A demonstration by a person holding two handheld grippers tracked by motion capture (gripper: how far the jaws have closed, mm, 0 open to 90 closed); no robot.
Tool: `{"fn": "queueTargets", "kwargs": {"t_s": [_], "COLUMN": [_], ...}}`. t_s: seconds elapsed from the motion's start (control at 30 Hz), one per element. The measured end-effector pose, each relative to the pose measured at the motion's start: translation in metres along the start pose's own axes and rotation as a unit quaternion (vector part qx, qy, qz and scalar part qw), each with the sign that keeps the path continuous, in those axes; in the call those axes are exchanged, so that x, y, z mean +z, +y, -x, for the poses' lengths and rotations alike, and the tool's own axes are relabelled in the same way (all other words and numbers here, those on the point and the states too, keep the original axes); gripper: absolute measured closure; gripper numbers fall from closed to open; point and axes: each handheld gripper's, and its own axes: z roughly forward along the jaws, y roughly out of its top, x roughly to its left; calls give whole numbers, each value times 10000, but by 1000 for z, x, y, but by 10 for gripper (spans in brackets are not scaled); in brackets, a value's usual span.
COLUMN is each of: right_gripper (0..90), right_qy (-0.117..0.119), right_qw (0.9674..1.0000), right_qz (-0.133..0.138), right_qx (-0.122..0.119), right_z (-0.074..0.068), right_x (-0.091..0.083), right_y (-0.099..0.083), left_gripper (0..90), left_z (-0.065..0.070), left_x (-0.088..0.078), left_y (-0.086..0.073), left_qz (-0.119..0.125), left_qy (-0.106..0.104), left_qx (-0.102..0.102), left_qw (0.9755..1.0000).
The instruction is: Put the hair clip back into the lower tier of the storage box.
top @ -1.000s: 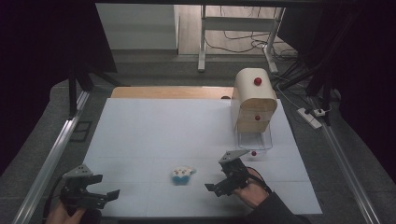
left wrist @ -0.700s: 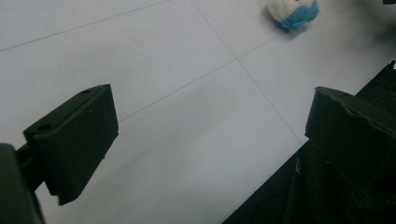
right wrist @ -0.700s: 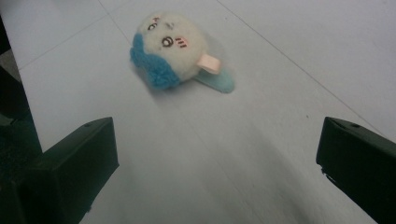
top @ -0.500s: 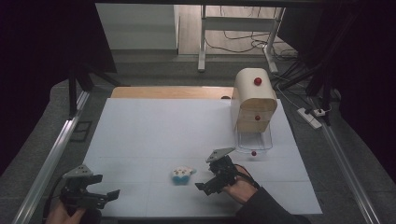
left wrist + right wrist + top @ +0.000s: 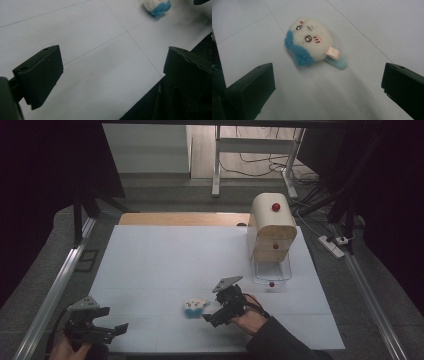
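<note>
A small plush toy (image 5: 194, 307) — cream face, blue fringe, a pink tab — lies near the front edge of the white desk (image 5: 200, 255), just beside the right gripper (image 5: 214, 312), whose jaws stand wide apart and empty. It looks light, soft and squashable; the rounded body seems the surest hold. The left gripper (image 5: 112, 330), also spread open, waits at the front left corner. No readable writing appears.

1. No writing, label, brand, number or sign can be read on anything.
2. The small white-and-blue plush toy (image 5: 312, 41) bears a stitched face, no lettering.
</note>
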Motion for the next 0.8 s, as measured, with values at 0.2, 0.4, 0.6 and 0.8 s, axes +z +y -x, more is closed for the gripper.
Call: {"fn": "queueTargets", "kwargs": {"t_s": [0.2, 0.4, 0.6, 0.8], "right_gripper": [0, 0, 0, 0], "right_qy": [53, 65, 57, 82], "right_qw": [9999, 9997, 9994, 9988], "right_qz": [-92, -149, -213, -268], "right_qx": [-56, -170, -254, -407], "right_z": [-3, -5, -10, -16], "right_x": [8, 18, 31, 43], "right_y": [5, 11, 17, 22], "left_gripper": [27, 27, 27, 27], "left_z": [0, 0, 0, 0], "left_x": [0, 0, 0, 0], "left_y": [0, 0, 0, 0], "left_qz": [-2, -5, -7, -7], "left_qy": [3, 5, -1, -1], "left_qx": [4, 10, 12, 15], "left_qw": [10000, 10000, 10000, 10000]}}
